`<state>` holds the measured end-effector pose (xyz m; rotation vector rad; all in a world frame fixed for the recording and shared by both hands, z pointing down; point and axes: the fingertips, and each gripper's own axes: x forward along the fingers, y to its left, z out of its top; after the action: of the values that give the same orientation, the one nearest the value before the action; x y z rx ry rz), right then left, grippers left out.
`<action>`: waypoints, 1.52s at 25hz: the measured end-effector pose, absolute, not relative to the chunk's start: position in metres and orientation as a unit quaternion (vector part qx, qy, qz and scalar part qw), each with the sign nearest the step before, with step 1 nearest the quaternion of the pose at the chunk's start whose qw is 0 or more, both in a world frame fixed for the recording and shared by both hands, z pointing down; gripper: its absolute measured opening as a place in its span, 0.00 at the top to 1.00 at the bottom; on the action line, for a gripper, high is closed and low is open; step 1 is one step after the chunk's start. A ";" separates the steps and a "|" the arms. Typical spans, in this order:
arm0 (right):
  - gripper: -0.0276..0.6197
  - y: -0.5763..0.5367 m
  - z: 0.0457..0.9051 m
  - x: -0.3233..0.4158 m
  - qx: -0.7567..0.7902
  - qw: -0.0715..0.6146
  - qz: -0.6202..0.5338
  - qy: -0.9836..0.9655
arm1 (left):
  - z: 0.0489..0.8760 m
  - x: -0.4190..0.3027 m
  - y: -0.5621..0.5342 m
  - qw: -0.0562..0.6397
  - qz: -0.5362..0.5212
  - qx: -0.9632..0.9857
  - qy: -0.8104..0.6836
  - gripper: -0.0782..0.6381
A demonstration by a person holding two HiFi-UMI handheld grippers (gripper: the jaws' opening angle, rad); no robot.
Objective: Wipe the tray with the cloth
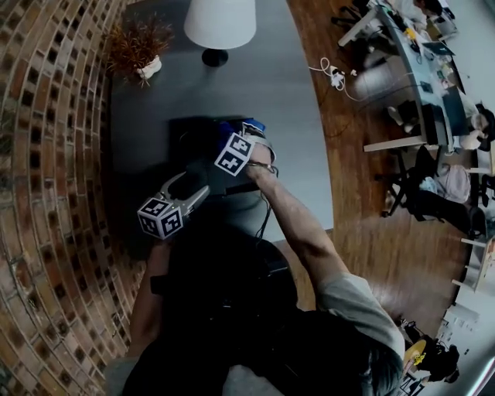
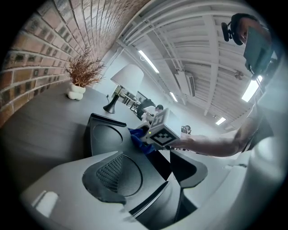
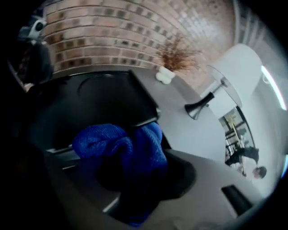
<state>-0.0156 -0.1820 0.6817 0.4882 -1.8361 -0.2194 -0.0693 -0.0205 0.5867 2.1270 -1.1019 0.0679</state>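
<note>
A dark tray lies on the grey table; it shows in the left gripper view and the right gripper view too. My right gripper is at the tray's right edge, shut on a bunched blue cloth. The cloth fills the space between the right gripper's jaws and rests against the tray's rim. From the left gripper view, the cloth sits under the marker cube. My left gripper hovers at the tray's near edge, open, with nothing gripped.
A white lamp and a dried plant in a white pot stand at the table's far end. A brick wall runs along the left. A power strip with cable lies on the wooden floor to the right.
</note>
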 end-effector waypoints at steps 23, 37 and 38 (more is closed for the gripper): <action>0.74 -0.036 0.690 0.004 -0.187 0.566 -0.252 -0.762 | 0.588 -0.072 -0.023 0.368 0.020 0.818 -0.442 0.45; 0.75 -0.183 0.692 -0.003 0.123 0.638 -0.316 -0.692 | 0.586 -0.071 -0.023 0.365 0.014 0.817 -0.446 0.45; 0.75 -0.175 0.696 0.000 0.109 0.649 -0.312 -0.685 | 0.586 -0.070 -0.023 0.365 0.014 0.817 -0.445 0.45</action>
<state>0.0003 -0.1745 0.6961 0.2486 -1.5580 -0.7090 -0.0699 -0.0231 0.5862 2.1015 -1.1453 0.0351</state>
